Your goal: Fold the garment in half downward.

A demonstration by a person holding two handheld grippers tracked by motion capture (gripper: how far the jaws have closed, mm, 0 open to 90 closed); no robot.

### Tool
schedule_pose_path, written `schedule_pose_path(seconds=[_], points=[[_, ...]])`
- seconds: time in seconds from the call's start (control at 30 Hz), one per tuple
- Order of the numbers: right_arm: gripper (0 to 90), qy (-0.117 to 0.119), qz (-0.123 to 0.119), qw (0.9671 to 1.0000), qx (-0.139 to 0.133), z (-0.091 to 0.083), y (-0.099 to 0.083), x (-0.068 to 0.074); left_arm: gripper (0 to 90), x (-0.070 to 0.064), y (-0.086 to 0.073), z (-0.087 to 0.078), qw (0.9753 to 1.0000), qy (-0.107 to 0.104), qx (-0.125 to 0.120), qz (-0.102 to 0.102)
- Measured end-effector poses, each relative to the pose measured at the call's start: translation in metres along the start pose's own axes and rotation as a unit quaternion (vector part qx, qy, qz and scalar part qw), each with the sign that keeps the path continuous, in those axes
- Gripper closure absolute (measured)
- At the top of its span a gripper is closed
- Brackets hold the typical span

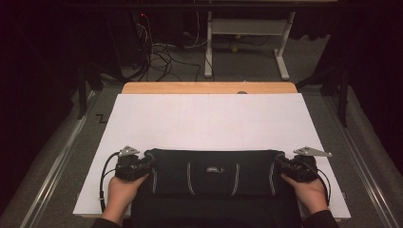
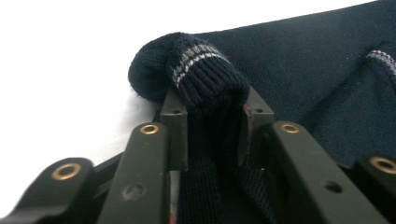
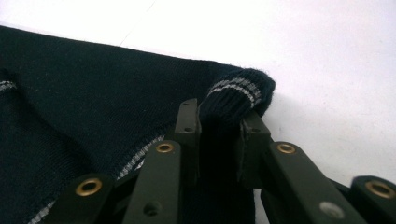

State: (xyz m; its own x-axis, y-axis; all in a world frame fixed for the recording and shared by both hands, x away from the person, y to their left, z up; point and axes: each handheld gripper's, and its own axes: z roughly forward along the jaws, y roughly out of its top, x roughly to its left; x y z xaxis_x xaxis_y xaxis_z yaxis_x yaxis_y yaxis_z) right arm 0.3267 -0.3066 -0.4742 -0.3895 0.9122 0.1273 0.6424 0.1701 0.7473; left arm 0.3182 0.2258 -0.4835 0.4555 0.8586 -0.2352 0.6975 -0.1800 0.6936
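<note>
I have the left gripper (image 1: 145,164) clamped on the navy polo shirt's (image 1: 214,173) left ribbed cuff (image 2: 205,77), and the right gripper (image 1: 280,164) clamped on the right cuff (image 3: 236,95). The shirt lies folded across the near edge of the white sheet (image 1: 209,118), stretched between both grippers.

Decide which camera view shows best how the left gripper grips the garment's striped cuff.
The left gripper view: the striped cuff bulges between the jaws of the left gripper, shut on it. The high view shows that gripper at the dark garment's left end, small. The right gripper view shows another cuff.
</note>
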Motion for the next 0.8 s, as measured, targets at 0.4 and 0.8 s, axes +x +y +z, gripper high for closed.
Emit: schedule_pose_path(seconds=[0.4, 0.8], points=[[79.6, -0.007, -0.026, 0.9995, -0.018, -0.003, 0.0, 0.003, 73.0, -0.005, 0.0, -0.006, 0.9995, 0.003, -0.028, 0.014], [80.5, -0.014, -0.047, 0.9972, -0.056, -0.015, 0.006, 0.008, 75.0, -0.013, 0.007, -0.018, 0.9967, 0.011, -0.069, 0.042]])
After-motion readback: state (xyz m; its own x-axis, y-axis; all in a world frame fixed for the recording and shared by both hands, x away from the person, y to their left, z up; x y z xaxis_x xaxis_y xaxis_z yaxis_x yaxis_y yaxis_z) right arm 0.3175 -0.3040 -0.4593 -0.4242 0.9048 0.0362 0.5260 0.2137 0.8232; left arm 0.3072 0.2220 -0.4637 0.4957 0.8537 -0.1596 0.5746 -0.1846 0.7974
